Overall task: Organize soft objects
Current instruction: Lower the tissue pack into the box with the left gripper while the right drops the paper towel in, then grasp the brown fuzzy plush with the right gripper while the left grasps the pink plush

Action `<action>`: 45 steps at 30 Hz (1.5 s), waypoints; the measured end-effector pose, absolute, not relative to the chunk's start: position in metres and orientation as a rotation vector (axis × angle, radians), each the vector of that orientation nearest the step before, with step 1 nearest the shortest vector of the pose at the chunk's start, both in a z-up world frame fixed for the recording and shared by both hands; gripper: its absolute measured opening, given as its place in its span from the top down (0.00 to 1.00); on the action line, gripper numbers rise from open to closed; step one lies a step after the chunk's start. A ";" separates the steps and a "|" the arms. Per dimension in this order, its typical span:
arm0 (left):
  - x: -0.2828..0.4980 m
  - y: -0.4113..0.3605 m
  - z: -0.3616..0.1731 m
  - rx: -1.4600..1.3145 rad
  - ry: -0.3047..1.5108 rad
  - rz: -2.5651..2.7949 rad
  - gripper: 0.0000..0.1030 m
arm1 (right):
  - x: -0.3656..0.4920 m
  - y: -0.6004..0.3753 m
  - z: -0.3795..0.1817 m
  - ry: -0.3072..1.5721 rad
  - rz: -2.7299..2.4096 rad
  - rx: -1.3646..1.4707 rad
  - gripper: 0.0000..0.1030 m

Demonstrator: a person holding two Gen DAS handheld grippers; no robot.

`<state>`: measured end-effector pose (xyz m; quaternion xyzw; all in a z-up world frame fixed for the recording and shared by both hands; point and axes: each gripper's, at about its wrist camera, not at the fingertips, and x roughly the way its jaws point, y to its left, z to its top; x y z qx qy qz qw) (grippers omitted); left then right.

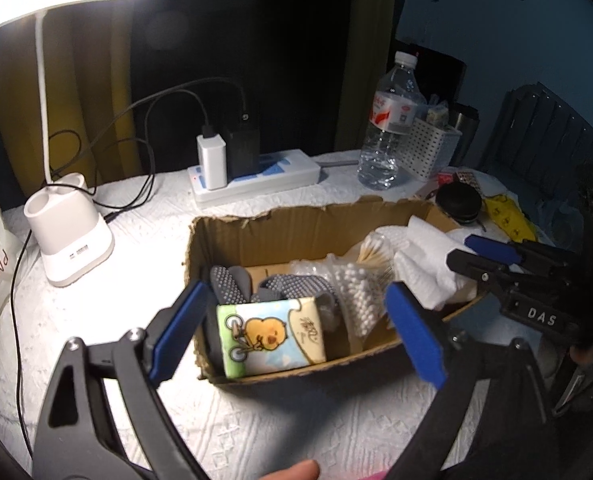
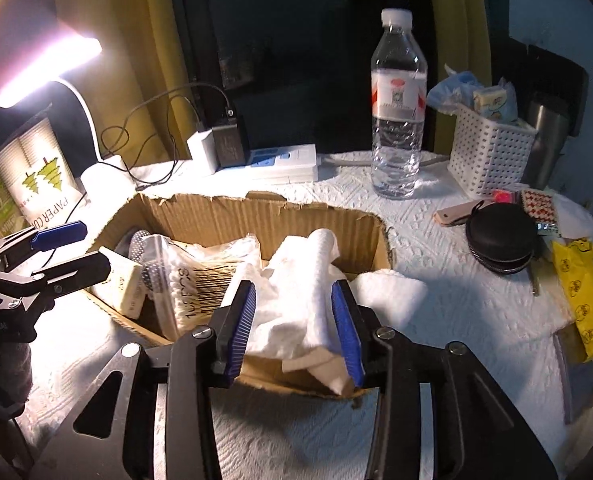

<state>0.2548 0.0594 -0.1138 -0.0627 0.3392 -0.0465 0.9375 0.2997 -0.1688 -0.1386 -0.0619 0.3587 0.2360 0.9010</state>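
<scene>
Already the torn brown cardboard box [image 1: 232, 240] is stocked with tissues, gloves and swabs, while crumpled white paper towel [image 2: 296, 300] is bracketed, seemingly clenched, by the right claw [image 2: 296, 332], and the left claw [image 1: 292, 332] is held spread and empty.

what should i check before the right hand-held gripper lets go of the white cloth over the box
1. White cloth between the right hand-held gripper pads: ok, both blue pads press it.
2. Cloth above the cardboard box: ok, though one fold hangs over the right rim.
3. Room in the box: not ok, cotton swab bag, gray dotted gloves and tissue pack already crowd it.
4. Left hand-held gripper clear of the drop: ok, open at the tissue-pack end.
5. Water bottle out of the way: ok, upright behind the box.
</scene>
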 end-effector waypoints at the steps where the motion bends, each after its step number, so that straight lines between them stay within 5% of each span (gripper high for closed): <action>1: 0.251 0.059 -0.112 -0.129 0.688 -0.096 0.11 | 0.297 -0.170 -0.136 0.737 0.486 -0.128 0.59; 37: 0.122 0.059 -0.117 -0.140 0.626 -0.131 0.11 | 0.161 -0.152 -0.127 0.729 0.529 -0.145 0.56; 41: 0.111 0.063 -0.124 -0.151 0.630 -0.126 0.11 | 0.152 -0.151 -0.131 0.736 0.540 -0.145 0.39; 45: 0.103 0.065 -0.132 -0.157 0.644 -0.120 0.11 | 0.142 -0.148 -0.136 0.744 0.548 -0.152 0.38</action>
